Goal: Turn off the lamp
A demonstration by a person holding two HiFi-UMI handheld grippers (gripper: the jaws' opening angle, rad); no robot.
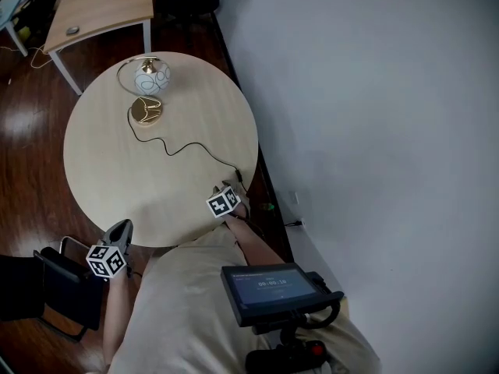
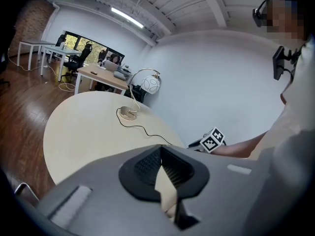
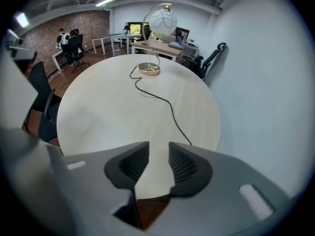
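Observation:
The lamp stands at the far side of the round table (image 1: 101, 170). It has a white patterned globe shade (image 1: 152, 76) on a gold hoop above a round gold base (image 1: 146, 112). Its black cable (image 1: 187, 147) snakes across the top to the table's right edge. My right gripper (image 1: 231, 199) hovers at the near right edge by the cable's end, open with nothing between its jaws. My left gripper (image 1: 118, 242) is at the near left edge, shut and empty. The lamp shade (image 2: 151, 85) shows far ahead in the left gripper view. The lamp base (image 3: 148, 69) shows in the right gripper view.
A pale wall (image 1: 374, 115) runs close along the table's right side. A wooden desk (image 1: 101, 10) stands beyond the table on the dark wood floor. A black chair (image 1: 66, 287) sits by my left gripper. A screen device (image 1: 269, 287) hangs at the person's chest.

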